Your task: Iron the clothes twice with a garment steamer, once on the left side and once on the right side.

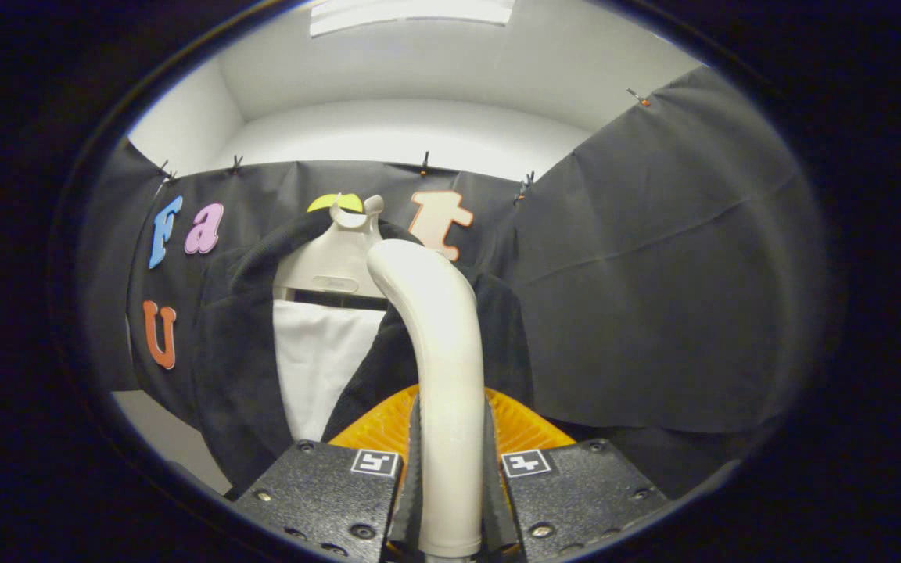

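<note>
My gripper (450,461) is shut on the cream handle of the garment steamer (439,352), which rises between the fingers and curves forward toward the garment. A dark jacket (235,367) hangs just ahead on a pale hanger (337,262), open at the front with a white panel (317,360) showing inside. The steamer's top end stands in front of the jacket's right side, near the collar. Its head is hidden behind the handle, so I cannot tell whether it touches the cloth.
Black cloth walls (654,274) close in behind and to the right of the jacket. A pale wall and ceiling with a light rise above them. A strip of light floor or table (161,430) shows at lower left of the jacket.
</note>
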`<state>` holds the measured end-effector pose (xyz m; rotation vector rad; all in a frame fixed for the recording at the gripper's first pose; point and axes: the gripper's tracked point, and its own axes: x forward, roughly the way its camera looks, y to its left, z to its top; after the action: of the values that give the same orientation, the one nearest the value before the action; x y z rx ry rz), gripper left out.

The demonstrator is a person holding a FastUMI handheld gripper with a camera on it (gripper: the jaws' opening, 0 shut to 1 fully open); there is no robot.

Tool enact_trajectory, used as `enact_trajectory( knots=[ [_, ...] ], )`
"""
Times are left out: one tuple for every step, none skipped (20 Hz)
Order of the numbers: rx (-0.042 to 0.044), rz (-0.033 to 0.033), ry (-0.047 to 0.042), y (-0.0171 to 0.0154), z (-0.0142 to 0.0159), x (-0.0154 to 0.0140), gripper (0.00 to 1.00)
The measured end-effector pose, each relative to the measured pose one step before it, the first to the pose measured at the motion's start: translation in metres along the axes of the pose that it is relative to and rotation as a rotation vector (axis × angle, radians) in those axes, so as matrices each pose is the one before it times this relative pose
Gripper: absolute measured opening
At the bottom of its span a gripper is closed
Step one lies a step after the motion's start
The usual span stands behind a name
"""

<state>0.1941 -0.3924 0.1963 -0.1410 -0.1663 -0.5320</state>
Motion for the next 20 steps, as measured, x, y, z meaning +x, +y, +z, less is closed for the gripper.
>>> enact_trajectory(
  knots=[
    [-0.00023,-0.00209,0.00509,0.00106,-0.00403,-0.00530,0.34],
    [-0.00195,0.00046,0.00492,0.00185,-0.00371,-0.00390,0.35],
    [-0.00156,-0.00309,0.00761,0.00134,-0.00383,-0.00445,0.35],
    [0.00139,-0.00389,0.00772,-0.00022,-0.00345,-0.00352,0.35],
    [0.00509,-0.00246,0.00674,-0.00071,-0.00505,-0.00383,0.35],
    [0.00106,-0.00416,0.00793,-0.00020,-0.00389,-0.00383,0.35],
    [0.00055,-0.00630,0.00725,-0.00059,-0.00427,-0.00336,0.35],
    [0.00049,-0.00641,0.00791,-0.00172,-0.00452,-0.00336,0.35],
    [0.00429,-0.00427,0.00710,-0.00113,-0.00464,-0.00335,0.35],
    [0.00365,-0.00501,0.00950,-0.00139,-0.00419,-0.00293,0.35],
    [0.00903,-0.00500,0.00868,-0.00130,-0.00444,-0.00367,0.35],
    [0.00734,-0.00617,0.00522,-0.00175,-0.00384,-0.00238,0.35],
    [0.00538,-0.00538,0.00666,-0.00219,-0.00539,-0.00295,0.35],
    [0.00442,-0.00458,0.00952,-0.00086,-0.00481,-0.00228,0.35],
    [0.00192,-0.00008,0.01058,-0.00044,-0.00712,-0.00281,0.35],
    [-0.00138,-0.00257,0.01092,-0.00062,-0.00614,-0.00173,0.35],
    [-0.00210,-0.00396,0.00953,-0.00066,-0.00734,-0.00284,0.35],
    [-0.00382,-0.00723,0.00909,-0.00141,-0.00637,-0.00176,0.35],
    [-0.00345,-0.00516,0.00922,-0.00072,-0.00680,-0.00190,0.35],
    [-0.00105,-0.00595,0.00972,-0.00010,-0.00665,-0.00124,0.35]
  ],
)
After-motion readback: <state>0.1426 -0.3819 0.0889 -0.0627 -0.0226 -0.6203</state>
